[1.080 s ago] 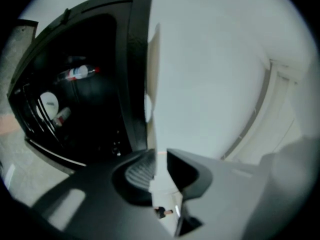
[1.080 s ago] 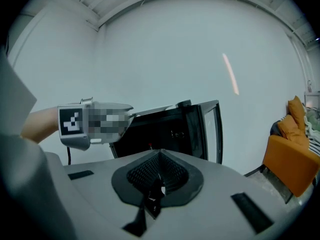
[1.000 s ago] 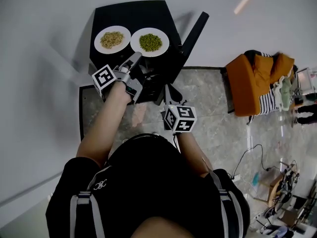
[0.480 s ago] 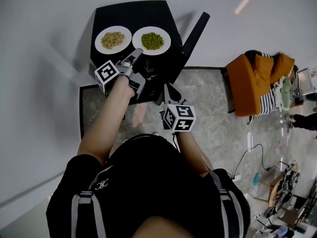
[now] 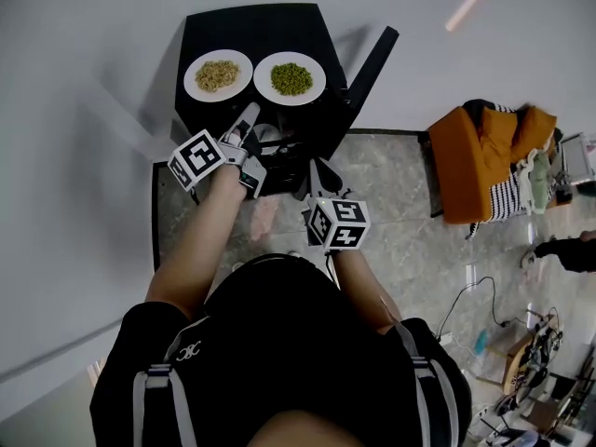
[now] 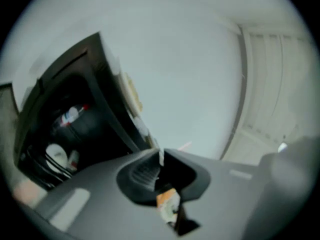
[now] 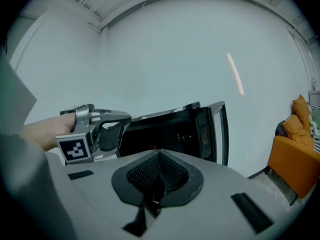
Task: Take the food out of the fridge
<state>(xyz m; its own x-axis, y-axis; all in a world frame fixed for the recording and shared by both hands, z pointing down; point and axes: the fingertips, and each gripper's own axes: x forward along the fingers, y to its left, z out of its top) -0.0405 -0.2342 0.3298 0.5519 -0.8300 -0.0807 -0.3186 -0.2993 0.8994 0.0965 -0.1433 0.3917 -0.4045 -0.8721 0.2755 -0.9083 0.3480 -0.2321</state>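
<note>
A small black fridge stands against the white wall with its door swung open to the right. On its top sit a plate of beige food and a plate of green peas. My left gripper hovers just in front of the plates at the fridge's front edge; its jaws have just been closing, with nothing between them, and are now shut. In the left gripper view the fridge interior shows a bottle and a white dish. My right gripper stays lower, shut and empty.
An orange chair with striped cloth stands to the right on the stone floor. Cables and gear lie at the lower right. In the right gripper view the left gripper is in front of the open fridge.
My left gripper has drawn back from the rim of the pea plate, moved a little left and rolled, so its marker cube faces up more. The right gripper has stayed put.
</note>
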